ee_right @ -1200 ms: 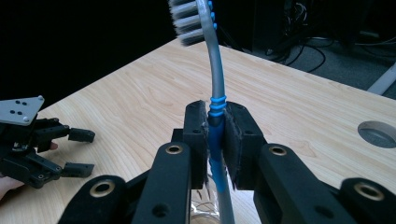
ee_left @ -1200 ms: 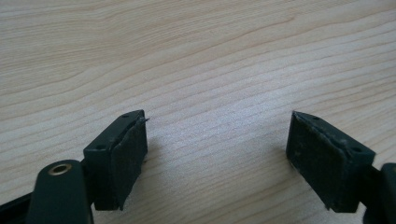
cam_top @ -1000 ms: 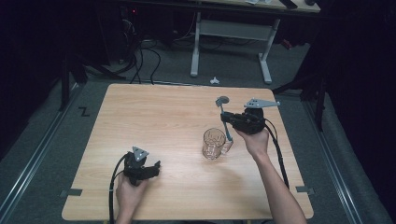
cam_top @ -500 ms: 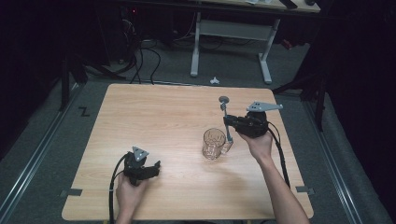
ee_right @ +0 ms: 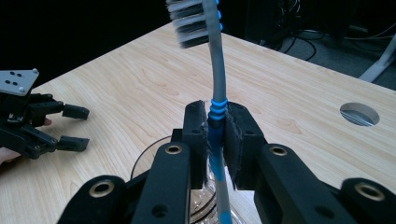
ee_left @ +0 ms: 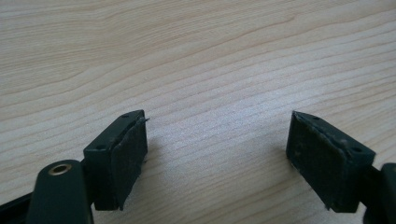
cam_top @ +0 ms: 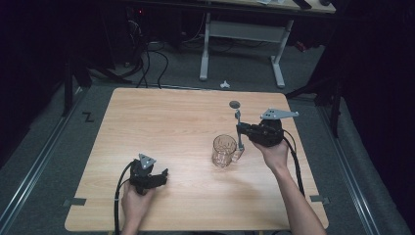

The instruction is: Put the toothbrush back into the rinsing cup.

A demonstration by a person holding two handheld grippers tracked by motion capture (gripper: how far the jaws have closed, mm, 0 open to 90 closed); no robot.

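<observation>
Right gripper (ee_right: 215, 140) clamped mid-handle on grey-blue toothbrush (ee_right: 215, 84), bristles up, lower end over clear glass mug (cam_top: 224, 151) at frame centre-right, ready to drop in. Left gripper (ee_left: 217, 154) jaws apart, idle, lower left on wooden table (cam_top: 161, 122).

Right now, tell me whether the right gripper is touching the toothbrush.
Touching. The right gripper view shows the right gripper with both pads pressed against the toothbrush handle, held upright over the glass mug.
</observation>
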